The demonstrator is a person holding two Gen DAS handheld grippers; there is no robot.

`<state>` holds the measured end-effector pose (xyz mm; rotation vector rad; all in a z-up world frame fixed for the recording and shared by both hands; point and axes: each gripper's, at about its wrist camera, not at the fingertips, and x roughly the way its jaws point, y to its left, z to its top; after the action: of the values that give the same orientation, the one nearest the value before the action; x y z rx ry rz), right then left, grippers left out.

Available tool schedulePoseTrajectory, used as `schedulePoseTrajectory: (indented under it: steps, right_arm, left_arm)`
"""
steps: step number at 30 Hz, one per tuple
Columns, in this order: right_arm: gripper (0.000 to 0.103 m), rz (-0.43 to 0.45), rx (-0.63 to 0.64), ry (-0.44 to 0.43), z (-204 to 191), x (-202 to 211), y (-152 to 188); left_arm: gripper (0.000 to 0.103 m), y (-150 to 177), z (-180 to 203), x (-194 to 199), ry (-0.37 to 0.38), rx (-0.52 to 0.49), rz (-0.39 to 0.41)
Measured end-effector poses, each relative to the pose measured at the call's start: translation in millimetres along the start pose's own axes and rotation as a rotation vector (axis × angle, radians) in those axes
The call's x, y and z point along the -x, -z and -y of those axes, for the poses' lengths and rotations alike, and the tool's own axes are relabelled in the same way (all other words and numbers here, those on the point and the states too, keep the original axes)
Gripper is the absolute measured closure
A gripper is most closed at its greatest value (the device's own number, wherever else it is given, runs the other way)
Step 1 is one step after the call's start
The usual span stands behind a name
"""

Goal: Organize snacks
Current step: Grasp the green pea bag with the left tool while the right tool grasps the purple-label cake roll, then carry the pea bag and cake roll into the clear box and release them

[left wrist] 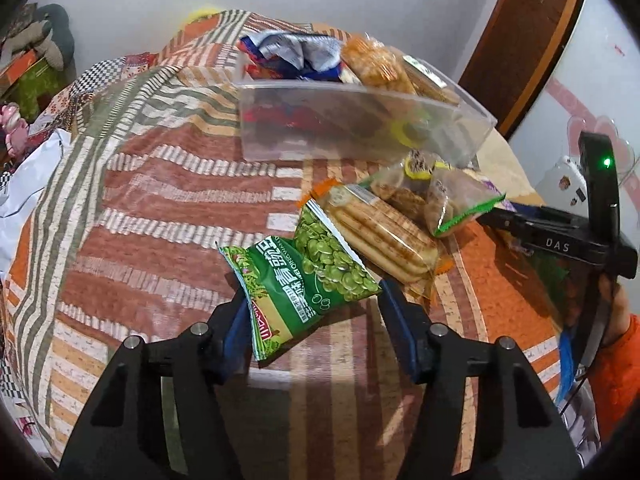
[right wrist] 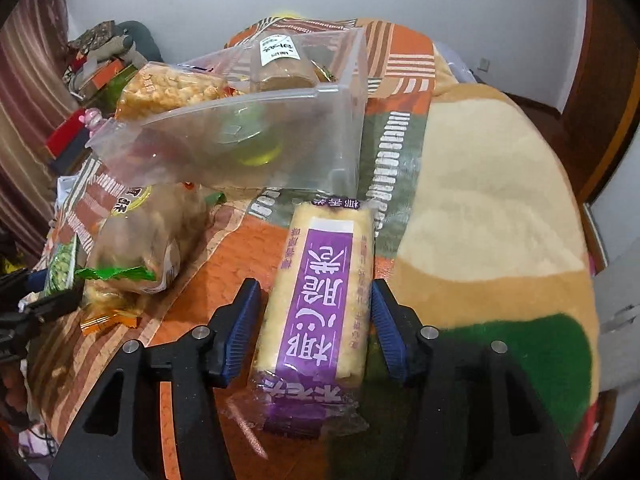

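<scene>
My left gripper (left wrist: 316, 312) is open around a green pea packet (left wrist: 304, 280) that lies on the bed; the packet touches the left pad. Beside it lie a biscuit pack (left wrist: 380, 232) and a clear bag of pastries (left wrist: 436, 196). A clear plastic bin (left wrist: 360, 120) holding several snacks stands beyond. My right gripper (right wrist: 316, 328) is open around a purple-labelled cracker pack (right wrist: 320, 304), with gaps on both sides. The bin (right wrist: 256, 136) stands just beyond it in the right wrist view. The right gripper's body (left wrist: 568, 236) shows at the left view's right edge.
The bed is covered by a striped orange patchwork quilt (left wrist: 180, 208) and a tan and green blanket (right wrist: 488, 216). Clutter and boxes (right wrist: 88, 80) sit at the far left by the wall. A brown door (left wrist: 520, 40) is at the right.
</scene>
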<state>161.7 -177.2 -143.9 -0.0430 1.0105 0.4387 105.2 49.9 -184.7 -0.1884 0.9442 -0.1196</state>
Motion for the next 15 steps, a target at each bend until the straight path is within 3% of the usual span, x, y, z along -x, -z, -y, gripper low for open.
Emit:
schedulePoseTrajectory:
  steps: [3,15]
  right_arm:
    - [0.061,0.018,-0.027,-0.018,7,6,0]
    - [0.061,0.144,-0.035,-0.038,6,50,-8]
  left_arm:
    - [0.042,-6,-4,6,-0.008,0.007,0.020]
    - [0.042,-58,-2,39,-0.026,-0.025,0.156]
